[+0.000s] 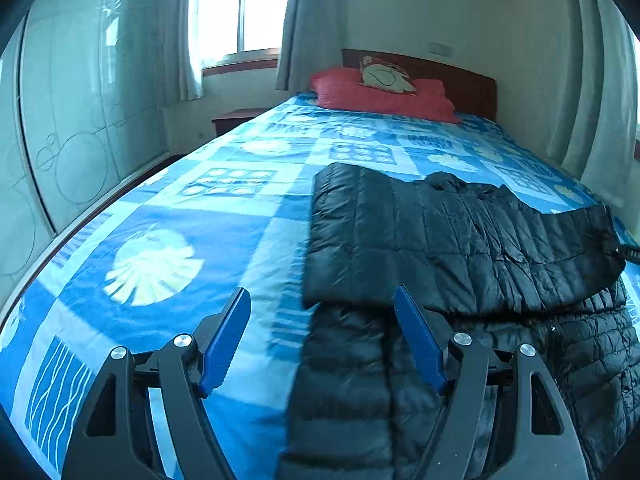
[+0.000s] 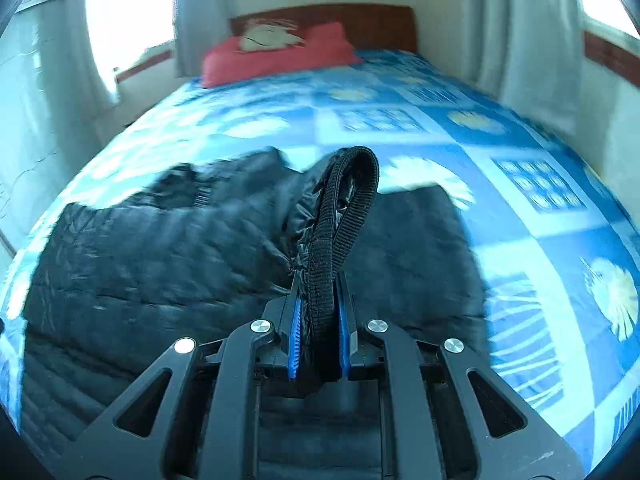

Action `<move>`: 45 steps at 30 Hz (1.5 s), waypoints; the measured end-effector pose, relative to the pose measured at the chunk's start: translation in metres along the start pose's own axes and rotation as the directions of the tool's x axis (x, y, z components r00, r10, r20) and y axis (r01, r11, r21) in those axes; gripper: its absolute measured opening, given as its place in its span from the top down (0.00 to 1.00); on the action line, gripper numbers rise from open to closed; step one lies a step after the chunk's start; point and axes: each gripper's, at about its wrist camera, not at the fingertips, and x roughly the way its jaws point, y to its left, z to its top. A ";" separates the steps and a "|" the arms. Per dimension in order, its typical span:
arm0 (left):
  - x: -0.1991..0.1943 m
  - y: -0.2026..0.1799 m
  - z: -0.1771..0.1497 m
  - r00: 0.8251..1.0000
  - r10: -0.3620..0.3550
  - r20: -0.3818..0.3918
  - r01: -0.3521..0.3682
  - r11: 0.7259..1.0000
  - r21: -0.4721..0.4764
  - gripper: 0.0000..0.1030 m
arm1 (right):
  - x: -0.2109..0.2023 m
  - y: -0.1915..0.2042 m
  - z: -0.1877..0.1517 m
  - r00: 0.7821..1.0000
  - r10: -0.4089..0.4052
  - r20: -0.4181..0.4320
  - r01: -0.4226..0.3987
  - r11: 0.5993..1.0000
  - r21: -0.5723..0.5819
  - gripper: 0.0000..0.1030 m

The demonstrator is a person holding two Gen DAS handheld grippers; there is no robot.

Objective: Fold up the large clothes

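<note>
1. Left wrist view: the left gripper is seen with its blue pads spread wide apart and nothing held between them. It hovers low over the near left edge of the jacket.
2. The jacket, a black quilted garment, is laid on the bed over the blue patterned sheet, towards the foot end. Its long axis is judged to run across the bed, from left to right in this view. One layer is already lapped over another, with a fold line visible just ahead of the left gripper.
3. Right wrist view: the right gripper is closed tight on the ribbed cuff of a sleeve, which is lifted clear of the bed. The rest of the jacket lies ahead and to the left of this gripper.
4. Governing relation: the sleeve is held on the right side while the body of the jacket lies to its left. The sleeve is therefore judged to need carrying leftward, across the body. The left gripper is nearer to the free left edge.
5. Surroundings: a red pillow and headboard are noted at the far end, well apart from the jacket. A wardrobe stands beside the bed on the left.
6. No obstruction is seen on the sheet around the jacket. Motion blur in the right wrist view limits finer detail.
</note>
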 end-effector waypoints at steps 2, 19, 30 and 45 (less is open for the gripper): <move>0.010 -0.008 0.005 1.000 -0.001 -0.006 0.001 1.000 0.011 0.29 | 0.013 -0.017 -0.011 0.999 -0.019 -0.036 0.019 1.000 0.021 0.86; 0.052 -0.004 0.041 1.000 0.015 -0.014 -0.015 1.000 -0.016 0.29 | -0.009 -0.027 -0.012 0.997 -0.074 0.018 0.073 0.996 0.058 0.45; 0.115 -0.016 0.019 0.979 0.043 -0.202 -0.038 0.999 0.029 0.28 | 0.043 0.036 -0.042 0.994 0.001 -0.108 -0.009 0.997 -0.073 0.50; 0.081 -0.014 0.074 0.994 -0.065 -0.093 0.064 0.998 -0.009 0.29 | 0.023 0.032 0.016 1.000 0.014 -0.004 -0.015 0.999 -0.052 0.47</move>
